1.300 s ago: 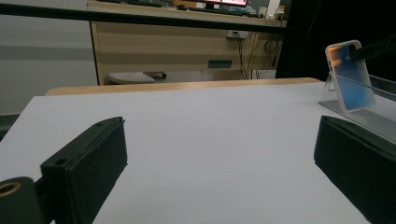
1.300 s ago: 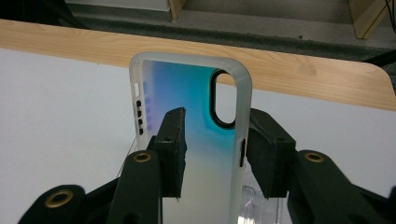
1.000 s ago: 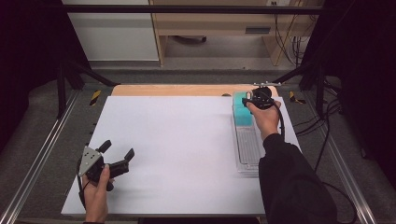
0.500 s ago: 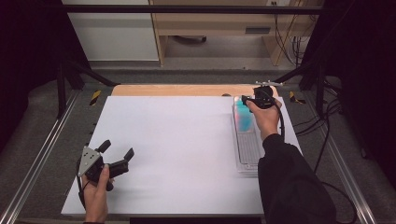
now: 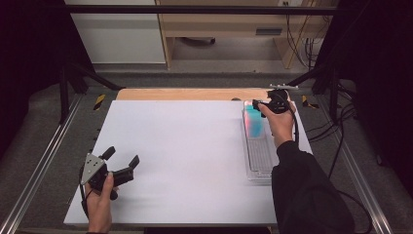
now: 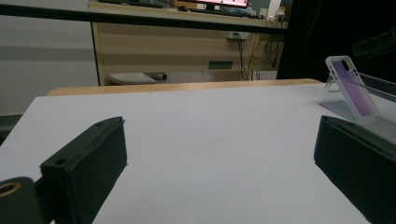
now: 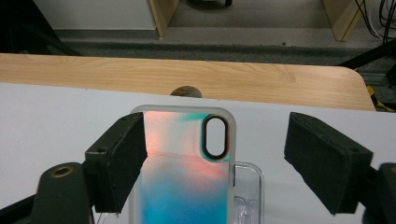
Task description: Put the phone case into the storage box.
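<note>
1. right gripper [image 7: 212,161] stands at the far end of the clear tray [image 5: 258,161], its jaws just opened; the right pad is well off the phone case [image 7: 184,168], so the case is likely let go.
2. phone case leans tilted in the tray's far end, probably propped for display.
3. left gripper [image 5: 120,165] waits open and empty over the white table [image 5: 185,146], well apart.

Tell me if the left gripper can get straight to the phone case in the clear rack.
Probably yes: the left gripper stands open, with bare white tabletop between it and the phone case, though the right gripper hovers around it.
</note>
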`<act>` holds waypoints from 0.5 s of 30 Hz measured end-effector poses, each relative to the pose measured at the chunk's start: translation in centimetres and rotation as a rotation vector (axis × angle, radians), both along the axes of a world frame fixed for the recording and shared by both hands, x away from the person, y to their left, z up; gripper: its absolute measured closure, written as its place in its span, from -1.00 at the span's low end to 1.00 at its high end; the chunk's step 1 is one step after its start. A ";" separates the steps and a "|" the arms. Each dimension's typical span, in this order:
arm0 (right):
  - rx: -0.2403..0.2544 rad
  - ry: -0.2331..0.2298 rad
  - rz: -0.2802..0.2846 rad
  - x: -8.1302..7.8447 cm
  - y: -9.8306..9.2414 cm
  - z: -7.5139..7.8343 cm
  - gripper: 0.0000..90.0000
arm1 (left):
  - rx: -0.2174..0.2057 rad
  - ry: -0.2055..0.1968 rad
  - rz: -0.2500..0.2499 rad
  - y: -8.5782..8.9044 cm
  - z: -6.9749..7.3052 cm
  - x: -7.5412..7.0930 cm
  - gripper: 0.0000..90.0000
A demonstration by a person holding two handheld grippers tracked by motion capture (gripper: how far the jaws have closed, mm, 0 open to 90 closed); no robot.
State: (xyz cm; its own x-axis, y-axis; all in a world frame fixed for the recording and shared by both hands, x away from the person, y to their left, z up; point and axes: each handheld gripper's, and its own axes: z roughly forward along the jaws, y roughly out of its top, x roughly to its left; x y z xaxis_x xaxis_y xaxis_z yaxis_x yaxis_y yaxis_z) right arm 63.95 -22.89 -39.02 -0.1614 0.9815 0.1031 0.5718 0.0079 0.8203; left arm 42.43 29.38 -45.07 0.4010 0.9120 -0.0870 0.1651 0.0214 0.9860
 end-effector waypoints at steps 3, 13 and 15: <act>0.009 0.004 -0.003 0.0 0.1 0.1 -0.62 | 0.000 0.000 0.000 0.0 0.0 0.0 -0.95; 0.012 0.034 -0.005 -0.1 -0.1 0.1 -0.83 | 0.003 0.002 -0.003 -0.3 0.0 0.0 -0.96; 0.011 0.039 -0.008 -0.2 -0.2 0.1 -0.85 | 0.006 0.004 -0.005 -0.3 0.0 0.1 -0.96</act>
